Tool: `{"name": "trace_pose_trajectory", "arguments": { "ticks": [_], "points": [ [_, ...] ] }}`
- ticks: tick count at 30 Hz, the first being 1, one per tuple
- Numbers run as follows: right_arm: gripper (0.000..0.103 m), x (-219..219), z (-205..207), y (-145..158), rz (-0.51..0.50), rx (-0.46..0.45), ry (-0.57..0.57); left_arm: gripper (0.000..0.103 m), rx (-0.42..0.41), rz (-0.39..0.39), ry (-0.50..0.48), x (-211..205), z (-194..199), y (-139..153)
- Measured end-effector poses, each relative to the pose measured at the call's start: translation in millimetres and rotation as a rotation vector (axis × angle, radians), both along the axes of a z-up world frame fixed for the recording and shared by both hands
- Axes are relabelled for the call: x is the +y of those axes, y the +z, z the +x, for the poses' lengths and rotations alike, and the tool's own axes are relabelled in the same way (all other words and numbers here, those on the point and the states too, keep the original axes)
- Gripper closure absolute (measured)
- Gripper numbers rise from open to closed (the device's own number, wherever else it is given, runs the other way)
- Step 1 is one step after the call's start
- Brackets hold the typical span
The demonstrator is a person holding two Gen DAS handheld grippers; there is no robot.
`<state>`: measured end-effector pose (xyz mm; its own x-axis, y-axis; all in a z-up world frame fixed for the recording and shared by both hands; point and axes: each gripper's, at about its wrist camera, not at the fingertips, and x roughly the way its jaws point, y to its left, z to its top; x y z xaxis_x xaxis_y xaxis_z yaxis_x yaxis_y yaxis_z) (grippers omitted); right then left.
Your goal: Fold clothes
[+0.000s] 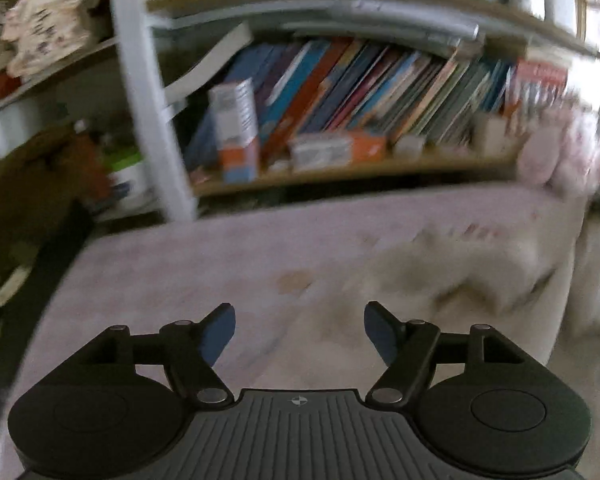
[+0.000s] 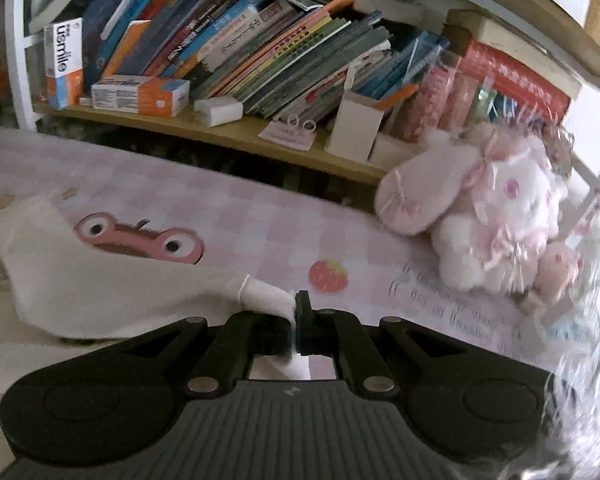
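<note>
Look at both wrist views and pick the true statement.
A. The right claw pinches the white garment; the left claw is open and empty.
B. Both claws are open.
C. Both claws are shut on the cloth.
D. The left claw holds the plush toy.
A: the right claw is closed on a corner of the white garment, while the left claw stands open with nothing between its fingers.

The left hand-held gripper (image 1: 299, 334) hangs above the bed (image 1: 180, 272), level, its two blue-padded fingers (image 1: 220, 332) spread wide apart with nothing between them. The right hand-held gripper (image 2: 296, 320) sits low over the bed, its black fingers pressed together, pinching a corner of the white garment (image 2: 100, 280) that trails off to its left across the bed.
</note>
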<state>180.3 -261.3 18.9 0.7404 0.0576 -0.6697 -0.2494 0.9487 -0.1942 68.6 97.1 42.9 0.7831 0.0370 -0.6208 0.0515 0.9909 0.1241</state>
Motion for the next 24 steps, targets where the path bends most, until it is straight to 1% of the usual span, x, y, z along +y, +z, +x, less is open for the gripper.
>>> {"name": "trace_pose_trajectory", "arguments": {
  "ticks": [3, 4, 7, 9, 10, 11, 13, 14, 17, 18, 20, 21, 22, 24],
  "points": [
    [0.1, 4, 27, -2, -0.037, 0.002, -0.021, 0.03, 0.053, 0.055, 0.024, 13, -17, -11],
    [0.1, 5, 32, -6, -0.065, 0.011, -0.026, 0.03, 0.065, 0.061, 0.031, 17, -21, -14],
    [0.1, 9, 45, -20, -0.15, 0.039, -0.04, 0.03, 0.085, 0.052, 0.046, 23, -33, -20],
    [0.094, 12, 54, -29, -0.207, 0.057, -0.05, 0.03, 0.086, 0.043, 0.038, 23, -42, -22],
    [0.08, 13, 59, -33, -0.235, 0.066, -0.055, 0.03, 0.085, 0.042, 0.025, 21, -44, -23],
    [0.054, 14, 63, -38, -0.263, 0.075, -0.06, 0.03, 0.084, 0.042, 0.008, 17, -44, -25],
    [0.023, 16, 50, -32, -0.231, 0.037, -0.051, 0.03, 0.089, 0.025, -0.022, 12, -39, -27],
    [0.023, 17, 41, -28, -0.207, 0.017, -0.046, 0.03, 0.092, 0.016, -0.038, 10, -36, -28],
    [0.023, 27, 7, -16, -0.136, -0.016, -0.005, 0.03, 0.114, -0.09, -0.019, 17, -19, -31],
    [0.023, 33, -7, -12, -0.113, -0.021, 0.032, 0.031, 0.122, -0.126, -0.012, 19, -14, -32],
    [0.023, 49, -37, -5, -0.07, -0.025, 0.11, 0.041, 0.152, -0.164, 0.01, 25, 0, -38],
    [0.023, 57, -51, -3, -0.052, -0.02, 0.144, 0.055, 0.17, -0.163, 0.018, 27, 6, -42],
    [0.025, 65, -65, -1, -0.035, -0.008, 0.176, 0.06, 0.193, -0.163, 0.025, 28, 11, -45],
    [0.025, 80, -92, -2, -0.013, 0.023, 0.227, 0.062, 0.23, -0.193, 0.032, 33, 19, -51]
  ]
}}
